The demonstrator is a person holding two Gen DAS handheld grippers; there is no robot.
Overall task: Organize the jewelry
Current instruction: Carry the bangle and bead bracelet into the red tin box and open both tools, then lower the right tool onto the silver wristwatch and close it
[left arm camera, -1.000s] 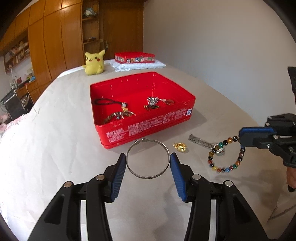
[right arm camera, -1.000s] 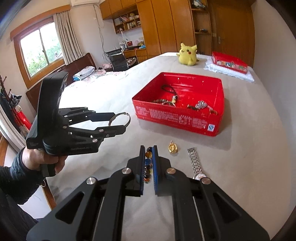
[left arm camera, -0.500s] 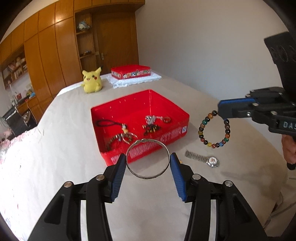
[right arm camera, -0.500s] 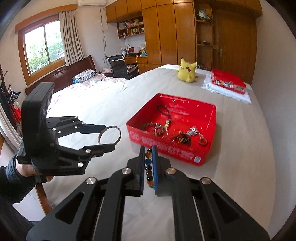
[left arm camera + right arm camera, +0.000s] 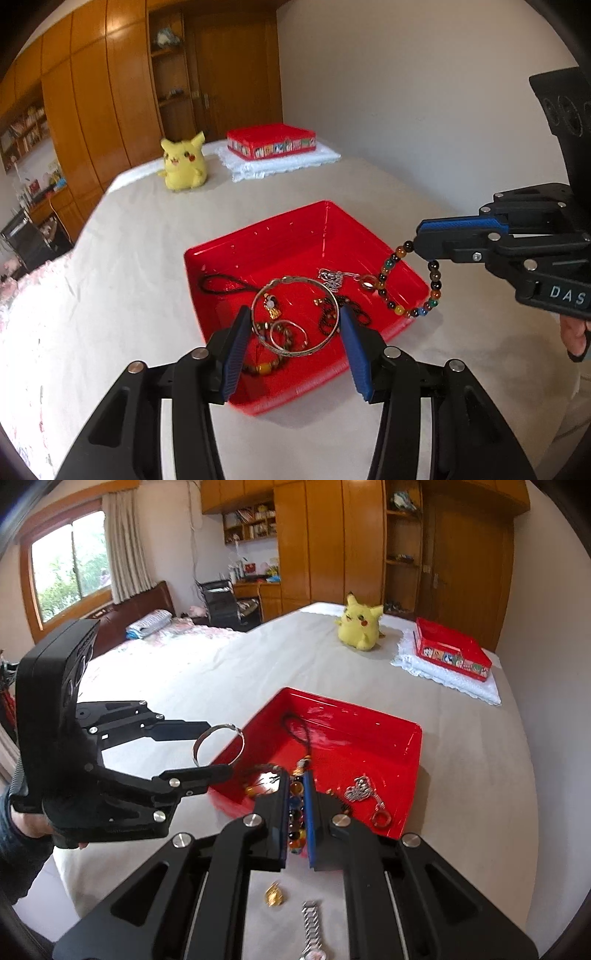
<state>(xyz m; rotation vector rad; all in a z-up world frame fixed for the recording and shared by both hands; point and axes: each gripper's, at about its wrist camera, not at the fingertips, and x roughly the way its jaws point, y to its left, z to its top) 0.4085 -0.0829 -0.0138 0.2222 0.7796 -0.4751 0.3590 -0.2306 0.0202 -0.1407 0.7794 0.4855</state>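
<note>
Counter [image 5: 480,760] under pale cloth carries an open red tin [image 5: 325,229], holding cords, chains and rings; far end has a yellow plush [image 5: 183,162] and a second red tin [image 5: 271,140] on a white cloth [image 5: 280,164]. Left claw [image 5: 295,321] pinches a silver bangle [image 5: 295,350] between its blue pads, above the tin's near side. Right claw [image 5: 297,805], pressed together, grips a multicoloured bead bracelet [image 5: 410,284], hanging over the tin's right rim; gold pendant [image 5: 275,898] and silver watch [image 5: 313,934] lie on the cloth beside the tin.
</note>
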